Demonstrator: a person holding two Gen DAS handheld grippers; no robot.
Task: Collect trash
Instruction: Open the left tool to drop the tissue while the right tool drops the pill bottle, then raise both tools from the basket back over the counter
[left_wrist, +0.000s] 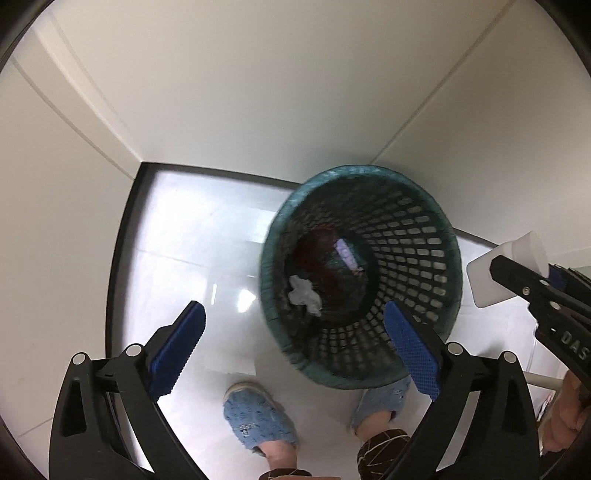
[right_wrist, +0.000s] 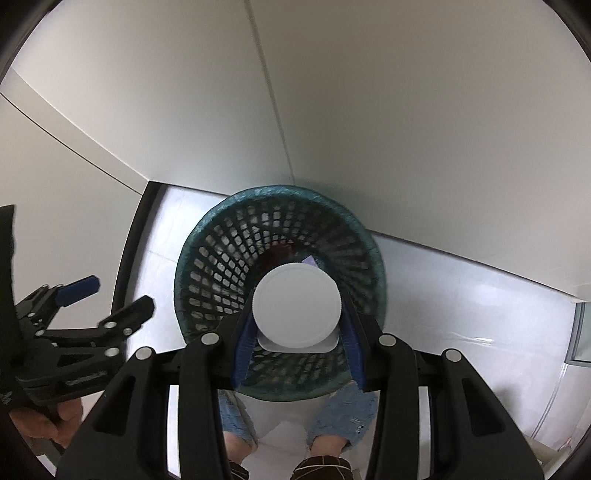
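Both grippers pointing steeply down over the bin (left_wrist: 362, 280), which stands on the white floor (left_wrist: 192, 236) in a corner between pale walls (left_wrist: 258, 92); bin is a teal mesh basket with what looks like a teal liner over the rim.

Left gripper (left_wrist: 295, 347): jaws wide apart, nothing between the blue pads (left_wrist: 177, 343); right-side pad overlaps the near rim of the bin in my left view, left-side pad is over bare floor; from the right cam I see it off to the left of the bin, clear of it.

Right gripper (right_wrist: 297, 347): jaws clamped on a white bottle (right_wrist: 295, 308), blue pads pressing on both sides; bottle hangs cap-end away from the camera, over the bin mouth as the right view shows it; in the left view the same bottle shows at the right edge, beside the bin's rim rather than inside it; so I can't tell if it is truly above the opening.

Inside the bin: crumpled white tissue (left_wrist: 304, 293) near the bottom, a pale purple scrap (left_wrist: 347, 254), something dark red under them; can't identify more, too dim.

Person's feet in blue slippers (left_wrist: 258, 421) just behind the bin on the near side; one slipper touches or nearly touches the bin base, can't tell which; a hand (right_wrist: 48, 424) on the left gripper's handle shows low left in the right view.
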